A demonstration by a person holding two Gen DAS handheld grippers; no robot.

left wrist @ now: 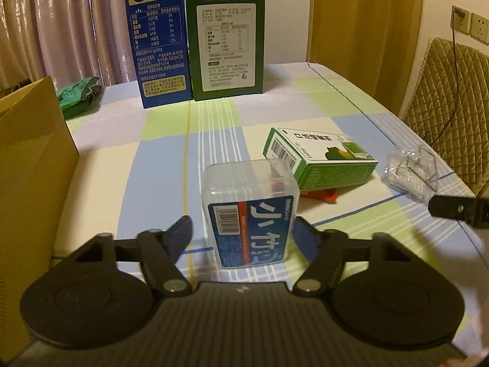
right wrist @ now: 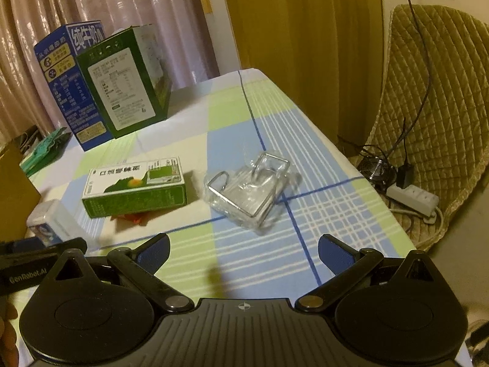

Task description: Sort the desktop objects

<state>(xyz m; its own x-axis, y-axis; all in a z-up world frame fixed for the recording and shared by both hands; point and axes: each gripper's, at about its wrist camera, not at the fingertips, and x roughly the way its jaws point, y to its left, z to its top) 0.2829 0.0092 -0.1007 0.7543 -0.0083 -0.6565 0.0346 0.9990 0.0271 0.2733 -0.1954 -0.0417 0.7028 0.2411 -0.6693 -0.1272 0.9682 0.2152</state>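
Observation:
A clear plastic box with a blue label (left wrist: 247, 202) stands upright on the checked tablecloth (left wrist: 159, 159). My left gripper (left wrist: 244, 235) straddles its near end. The right pad lies at the box's side, and a small gap shows at the left pad. Beyond it a green-and-white carton (left wrist: 321, 159) lies flat on something red (left wrist: 324, 195). My right gripper (right wrist: 244, 257) hovers open over the cloth with nothing between its fingers. A metal wire holder in clear wrapping (right wrist: 253, 189) lies just ahead of it, and the green-and-white carton (right wrist: 137, 186) lies to its left.
A tall blue milk carton (left wrist: 159, 36) and a green carton (left wrist: 226, 42) stand at the back. A cardboard box (left wrist: 30, 159) rises at the left, with a green packet (left wrist: 79, 94) behind it. A quilted chair (right wrist: 443, 91) and a power strip (right wrist: 412, 198) sit past the table's right edge.

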